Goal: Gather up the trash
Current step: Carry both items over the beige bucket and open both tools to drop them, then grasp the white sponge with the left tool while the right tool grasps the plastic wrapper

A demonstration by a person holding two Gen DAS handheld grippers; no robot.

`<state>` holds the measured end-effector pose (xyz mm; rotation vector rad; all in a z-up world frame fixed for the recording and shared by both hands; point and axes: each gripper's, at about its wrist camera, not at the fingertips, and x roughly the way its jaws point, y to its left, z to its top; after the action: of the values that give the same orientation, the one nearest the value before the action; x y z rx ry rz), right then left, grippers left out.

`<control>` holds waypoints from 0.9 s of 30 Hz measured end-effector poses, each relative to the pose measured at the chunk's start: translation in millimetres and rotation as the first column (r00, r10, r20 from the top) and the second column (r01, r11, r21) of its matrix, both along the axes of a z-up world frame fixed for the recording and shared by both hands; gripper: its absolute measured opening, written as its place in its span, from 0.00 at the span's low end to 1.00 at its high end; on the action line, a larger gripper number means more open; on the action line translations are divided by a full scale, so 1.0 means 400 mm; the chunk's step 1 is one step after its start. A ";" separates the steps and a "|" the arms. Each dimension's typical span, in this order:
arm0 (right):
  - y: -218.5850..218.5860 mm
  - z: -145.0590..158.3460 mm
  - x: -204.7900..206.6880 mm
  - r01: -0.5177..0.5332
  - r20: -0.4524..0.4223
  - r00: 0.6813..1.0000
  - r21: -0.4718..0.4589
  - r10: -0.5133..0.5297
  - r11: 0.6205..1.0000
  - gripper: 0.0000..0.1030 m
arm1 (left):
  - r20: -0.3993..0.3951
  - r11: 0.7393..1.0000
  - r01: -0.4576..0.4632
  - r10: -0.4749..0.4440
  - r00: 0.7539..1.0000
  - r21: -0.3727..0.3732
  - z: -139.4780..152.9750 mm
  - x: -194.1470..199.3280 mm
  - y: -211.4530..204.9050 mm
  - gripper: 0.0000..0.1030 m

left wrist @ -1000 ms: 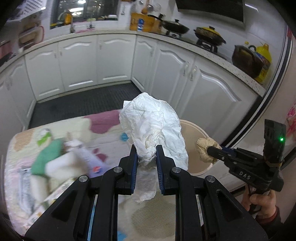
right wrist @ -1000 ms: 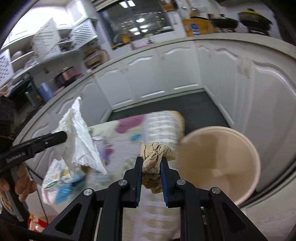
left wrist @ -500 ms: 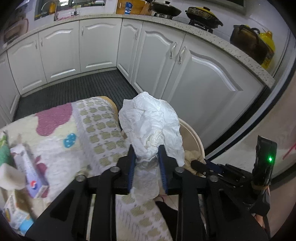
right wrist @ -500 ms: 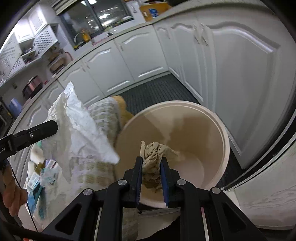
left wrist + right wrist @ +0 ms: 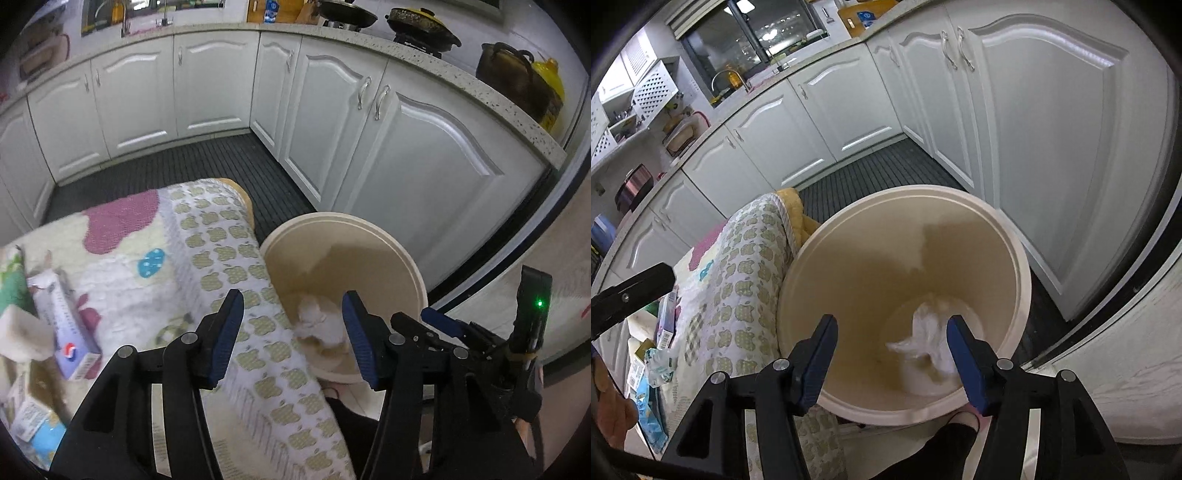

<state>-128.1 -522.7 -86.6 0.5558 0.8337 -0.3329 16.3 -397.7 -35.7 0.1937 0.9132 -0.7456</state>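
Crumpled white paper [image 5: 932, 328] lies at the bottom of the cream waste bin [image 5: 1021, 258], which stands on the floor just beside the table's draped corner. In your left wrist view the same wad [image 5: 319, 319] shows pale and blurred low inside the bin [image 5: 402, 258].

Your left gripper [image 5: 293, 334] tilts steeply down over the edge of the patterned tablecloth [image 5: 236, 258] and the bin's near rim. Its jaws have just been opening and now stand apart, empty; the paper sits far below the gap, untouched by the blue pads [image 5: 223, 338].

Your right gripper [image 5: 892, 363] also angles down, over the bin's mouth. Its jaws have just been opening too, with nothing gripped between them. One blue pad [image 5: 964, 363] covers the right edge of the paper, so its full shape is hidden.

In the left view, your right gripper [image 5: 439, 325] appears at the lower right, partly cut off, with a green light on its handle. A purple-and-white box [image 5: 70, 332] lies on the table at the left; other packets near the frame edge are too blurred to identify.
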 end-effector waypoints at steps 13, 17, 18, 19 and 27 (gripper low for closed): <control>0.126 0.074 0.004 -0.072 0.023 0.997 -0.066 0.074 0.995 0.58 | 0.100 0.998 -0.065 0.063 0.993 0.016 0.049 -0.062 0.131 0.52; 0.173 0.104 0.011 -0.104 0.036 0.994 -0.084 0.108 0.991 0.58 | 0.116 0.996 -0.085 0.084 0.990 0.009 0.060 -0.072 0.179 0.52; 0.187 0.113 0.013 -0.115 0.040 0.992 -0.089 0.119 0.989 0.58 | 0.120 0.996 -0.090 0.088 0.989 0.008 0.062 -0.074 0.190 0.52; 0.198 0.117 0.015 -0.122 0.043 0.991 -0.092 0.126 0.988 0.58 | 0.126 0.995 -0.095 0.093 0.988 0.007 0.065 -0.076 0.202 0.52; 0.305 0.178 0.038 -0.197 0.081 0.975 -0.113 0.207 0.974 0.70 | 0.156 0.988 -0.155 0.155 0.976 -0.011 0.082 -0.079 0.316 0.53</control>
<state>-112.7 -400.8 -15.5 0.3820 0.7713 -0.1617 -15.4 -271.2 -2.8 0.1773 0.7705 -0.5763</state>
